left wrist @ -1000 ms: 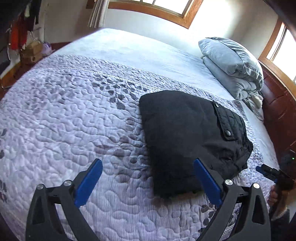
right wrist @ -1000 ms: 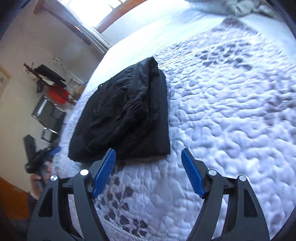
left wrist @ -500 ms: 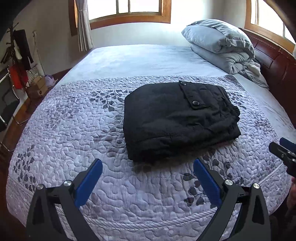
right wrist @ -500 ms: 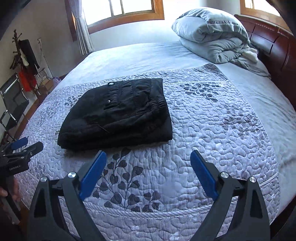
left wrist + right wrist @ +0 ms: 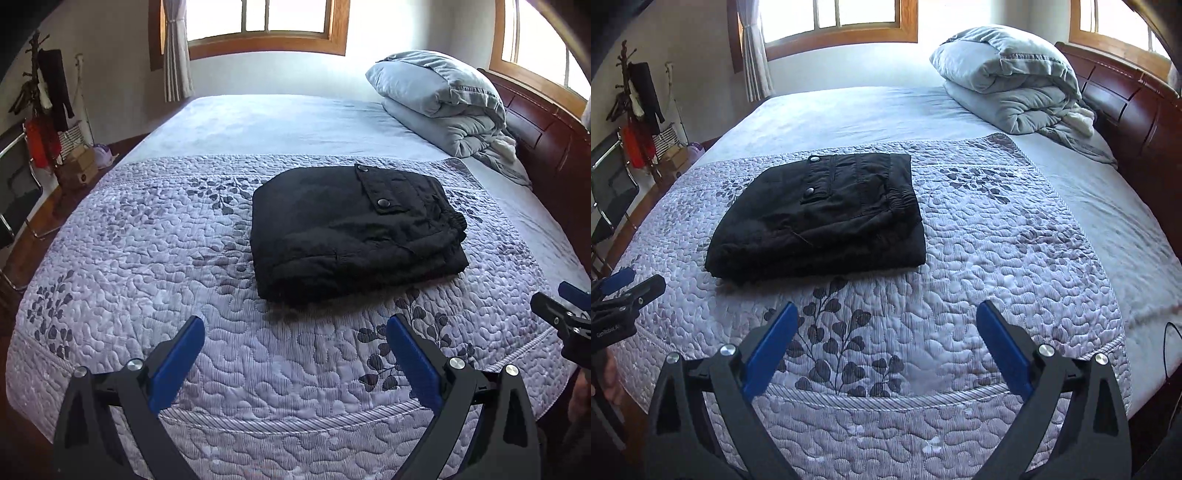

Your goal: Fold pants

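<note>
The black pants (image 5: 351, 229) lie folded into a thick rectangle on the grey quilted bedspread (image 5: 147, 258), a snap pocket on top. They also show in the right wrist view (image 5: 823, 218). My left gripper (image 5: 295, 328) is open and empty, held back above the bed's near edge, apart from the pants. My right gripper (image 5: 886, 314) is open and empty too, over the near edge, right of the pants. Each gripper shows at the edge of the other's view: the right one (image 5: 561, 314) and the left one (image 5: 628, 295).
A folded grey duvet and pillow (image 5: 439, 99) lie at the head of the bed by the dark wooden headboard (image 5: 546, 136). A chair, coat rack and boxes (image 5: 44, 122) stand on the floor to the left. Windows are on the far wall.
Both grippers have pulled back and away from the folded pants to the bed's near edge and levelled out. The pants have not moved. Both stay open.
</note>
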